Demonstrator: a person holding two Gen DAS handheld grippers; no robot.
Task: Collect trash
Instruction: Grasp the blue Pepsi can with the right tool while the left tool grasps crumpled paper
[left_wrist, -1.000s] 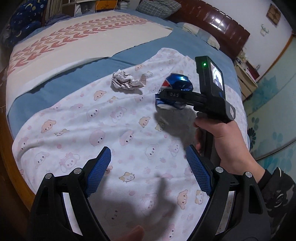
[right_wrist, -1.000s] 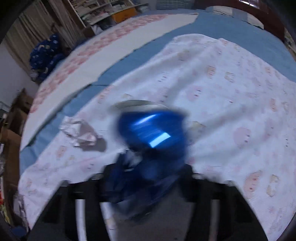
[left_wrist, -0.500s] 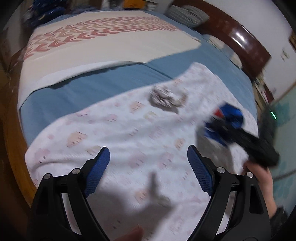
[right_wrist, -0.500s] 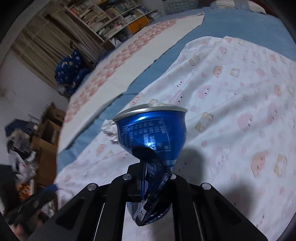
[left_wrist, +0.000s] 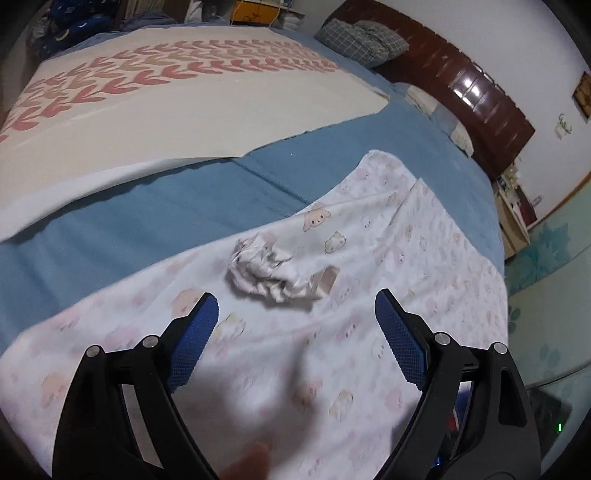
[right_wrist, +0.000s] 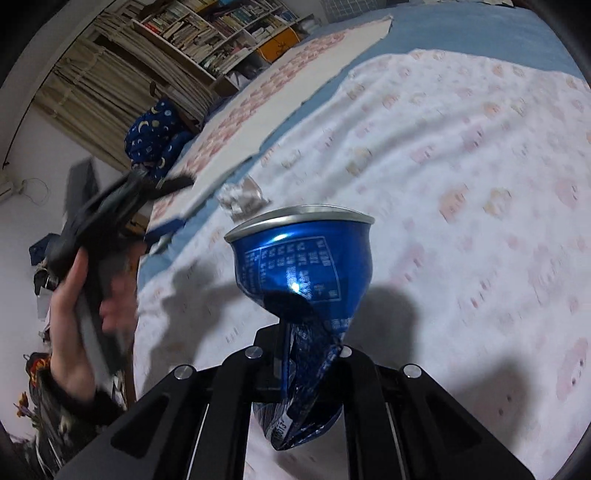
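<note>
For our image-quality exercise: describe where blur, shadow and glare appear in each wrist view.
Left wrist view: the cartoon-print sheet is motion-smeared near the open left gripper, the crumpled paper slightly soft; glare on the wooden headboard. Right wrist view: the crushed blue can is sharp with a small highlight, casting a dark shadow; the person's left hand is blurred.

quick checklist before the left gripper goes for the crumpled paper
1. Left gripper open and empty: ok.
2. Crumpled paper in clear view on the patterned blanket, ahead of the fingertips: ok.
3. Paper between the pads: not ok, it lies beyond them.
4. Nothing blocking the way to the paper: ok.
5. Right gripper shut on the crushed blue can, held off the blanket: ok.
6. Bin for the trash in view: not ok.
</note>
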